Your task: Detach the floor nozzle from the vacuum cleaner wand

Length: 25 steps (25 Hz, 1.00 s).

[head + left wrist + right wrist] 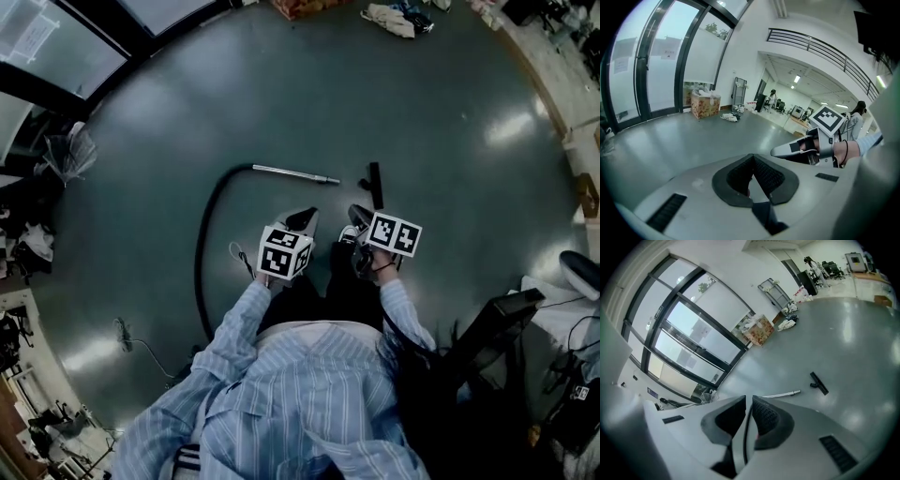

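The silver wand (291, 173) lies on the grey floor, joined to a black hose (208, 220) that curves toward me. The black floor nozzle (375, 182) lies separate, a short gap to the right of the wand's tip. The right gripper view shows the same wand (783, 394) and nozzle (818, 383) apart. My left gripper (302, 222) is held above the floor, shut and empty, pads (764, 176) meeting at the tips. My right gripper (359, 217) hangs beside it near the nozzle, with a thin slit between its pads (764, 418) and nothing in it.
A cardboard box (759, 331) and a heap of bags stand by the glass wall (656, 65). A black stand (497, 323) and cables crowd my right side. A thin cord (131, 339) lies on the floor at my left. People stand far back (858, 117).
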### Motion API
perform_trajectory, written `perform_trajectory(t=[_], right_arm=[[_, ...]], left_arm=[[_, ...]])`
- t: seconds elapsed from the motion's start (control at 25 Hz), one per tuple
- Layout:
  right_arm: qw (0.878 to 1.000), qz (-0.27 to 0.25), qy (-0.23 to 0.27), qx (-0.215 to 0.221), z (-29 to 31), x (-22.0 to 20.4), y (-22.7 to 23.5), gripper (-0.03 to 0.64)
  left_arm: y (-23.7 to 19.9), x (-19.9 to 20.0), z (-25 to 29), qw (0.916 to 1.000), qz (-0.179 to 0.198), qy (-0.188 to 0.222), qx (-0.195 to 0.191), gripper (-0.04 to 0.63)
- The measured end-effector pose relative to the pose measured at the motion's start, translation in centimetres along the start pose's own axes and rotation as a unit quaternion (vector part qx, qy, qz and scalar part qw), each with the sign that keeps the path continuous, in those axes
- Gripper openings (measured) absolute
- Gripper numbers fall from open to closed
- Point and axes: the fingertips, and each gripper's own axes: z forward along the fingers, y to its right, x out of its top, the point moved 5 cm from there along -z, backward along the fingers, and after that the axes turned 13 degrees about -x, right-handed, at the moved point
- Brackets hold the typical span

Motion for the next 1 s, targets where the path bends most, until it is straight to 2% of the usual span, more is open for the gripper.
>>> perform_trajectory(t=[0.16, 0.44, 0.76, 1.0], right_arm=[[1.0, 0.001, 0.002, -0.008, -2.4, -5.7, -3.6, 0.049], [0.999, 0.007, -0.016, -0.028, -5.3, -14.3, -4.9, 0.049], [0.999, -0.025, 0.008, -0.022, -9.4, -15.4, -4.6, 0.049], [0.997, -0.063, 0.021, -0.027, -14.1, -17.0, 0.1, 0.049]], left_arm=[[-0.8, -3.1, -5.7, 0.9997, -0.02, 0.017, -0.003, 0.006], [0.1, -8.0, -9.9, 0.9989, -0.04, 0.023, -0.014, 0.006], [5.0, -9.7, -10.4, 0.9984, -0.035, 0.033, -0.031, 0.006], [11.2, -10.3, -8.6, 0.9983, -0.021, 0.05, -0.022, 0.006]])
